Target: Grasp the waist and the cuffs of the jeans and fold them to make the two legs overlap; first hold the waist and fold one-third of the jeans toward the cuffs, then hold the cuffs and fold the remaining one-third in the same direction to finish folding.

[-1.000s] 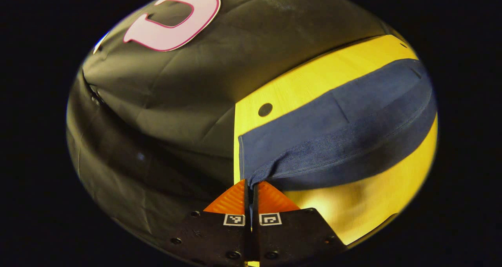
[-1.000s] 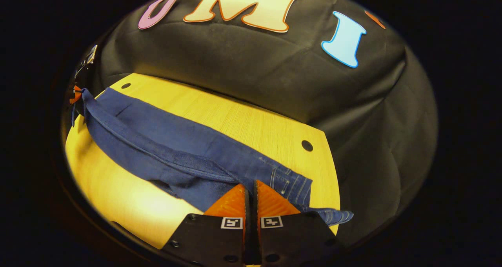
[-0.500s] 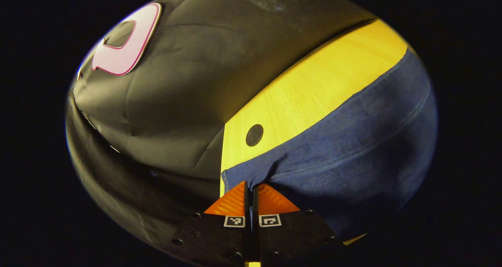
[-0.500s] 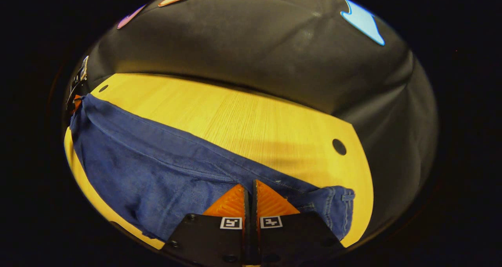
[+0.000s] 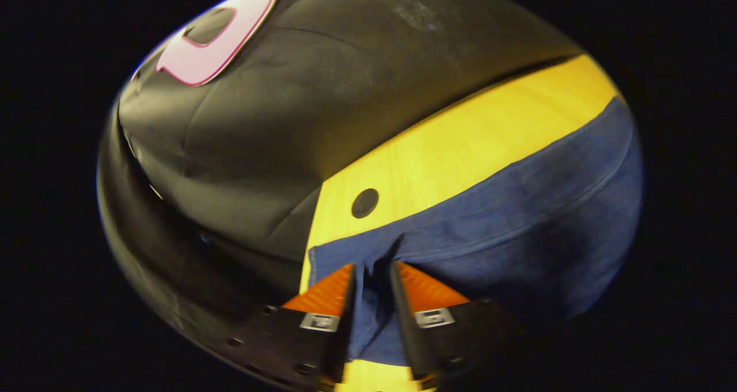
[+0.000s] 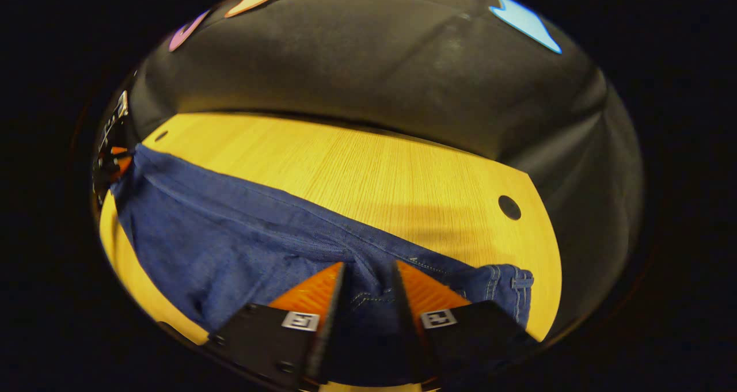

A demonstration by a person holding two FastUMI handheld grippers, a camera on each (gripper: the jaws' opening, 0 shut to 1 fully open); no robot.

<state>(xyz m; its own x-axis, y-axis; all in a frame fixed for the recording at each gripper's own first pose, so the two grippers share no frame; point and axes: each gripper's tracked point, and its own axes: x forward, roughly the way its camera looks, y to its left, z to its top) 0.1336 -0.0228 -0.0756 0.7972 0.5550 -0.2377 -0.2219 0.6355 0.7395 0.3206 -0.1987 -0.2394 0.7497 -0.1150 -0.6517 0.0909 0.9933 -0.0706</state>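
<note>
Blue jeans (image 5: 518, 219) lie lengthwise along a yellow wooden table (image 5: 460, 144), one leg over the other. Their cuff end (image 5: 328, 257) sits at my left gripper (image 5: 372, 268), which is open, its fingers parted with denim lying in the gap. In the right gripper view the jeans (image 6: 230, 231) run from far left to the waist end with belt loops (image 6: 506, 282). My right gripper (image 6: 368, 268) is open over the waist, with denim showing between its fingers. The left gripper (image 6: 112, 159) appears far off at the cuff end.
The table (image 6: 374, 173) has a round dark hole near each far corner (image 5: 365, 203) (image 6: 509, 207). Black cloth walls rise close behind the table's far edge and sides. Bare wood stretches between the jeans and the back wall.
Both grippers, shut on the denim in the earlier frames, have spread their fingers and let go. The near leg was carried over onto the far one, and the jeans now rest flat.
</note>
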